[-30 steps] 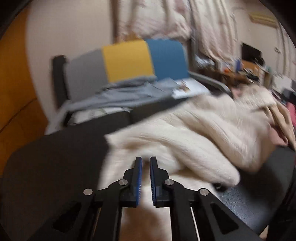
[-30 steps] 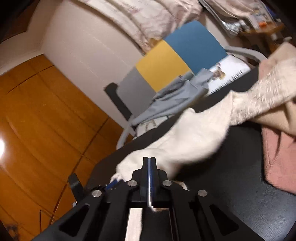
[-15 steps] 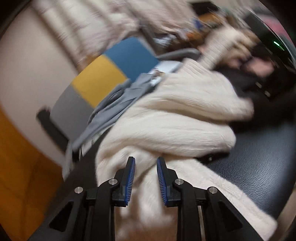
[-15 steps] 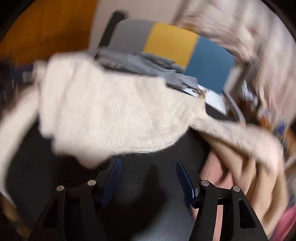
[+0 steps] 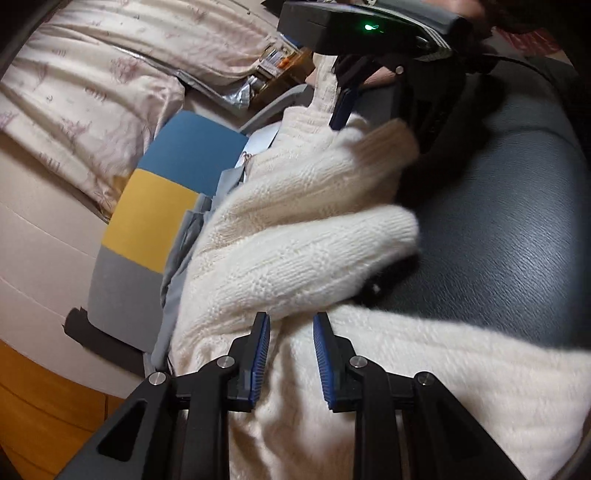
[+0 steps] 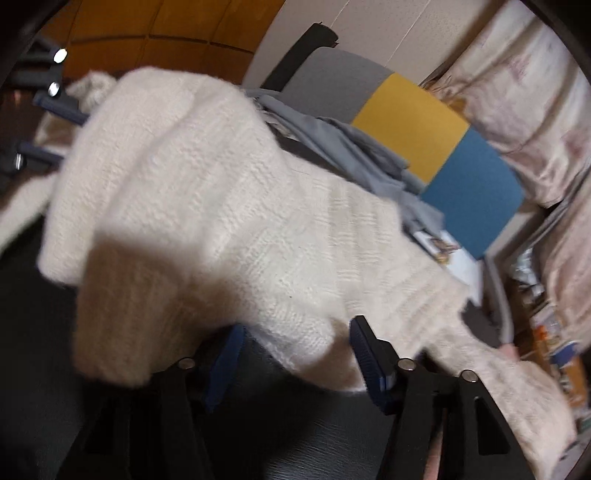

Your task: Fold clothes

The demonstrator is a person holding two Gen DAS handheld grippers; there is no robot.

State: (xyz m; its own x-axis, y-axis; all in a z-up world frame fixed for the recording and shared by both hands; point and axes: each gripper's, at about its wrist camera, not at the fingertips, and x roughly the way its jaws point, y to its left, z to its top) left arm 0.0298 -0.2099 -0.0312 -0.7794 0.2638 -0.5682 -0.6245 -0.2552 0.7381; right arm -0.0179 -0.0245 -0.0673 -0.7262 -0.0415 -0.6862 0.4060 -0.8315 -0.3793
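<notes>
On a dark leather-like seat (image 5: 517, 229), a cream knitted sweater (image 5: 295, 251) lies bunched in thick folds, its ribbed sleeve end curled over the body of the garment and one edge trailing toward the lower right of the left wrist view. Just in front of that camera, the left gripper (image 5: 291, 354) sits over the knit with its blue-padded fingers (image 5: 260, 354) parted, a ridge of the sweater showing in the gap between them; neither pad is visibly closed on the cloth. At the top of the same view, the right gripper (image 5: 343, 107) appears as a black housing with a green light, one blue finger beside a raised strip of the sweater. From the right wrist view, the right gripper (image 6: 295, 354) has its fingers (image 6: 365, 354) spread wide, the sweater (image 6: 229, 206) draped above and partly across them, blurred; whether the cloth rests on the pads cannot be told. Far left in that view, the blue finger tips of the left gripper (image 6: 55, 129) show at the sweater's far edge. Behind the sweater lies crumpled grey clothing (image 6: 343, 147), and beyond it stands a chair back (image 5: 155, 221) in grey, yellow and blue panels. Pale patterned curtains (image 5: 92, 74) hang behind, beside a wooden orange-brown wall (image 6: 147, 26).
</notes>
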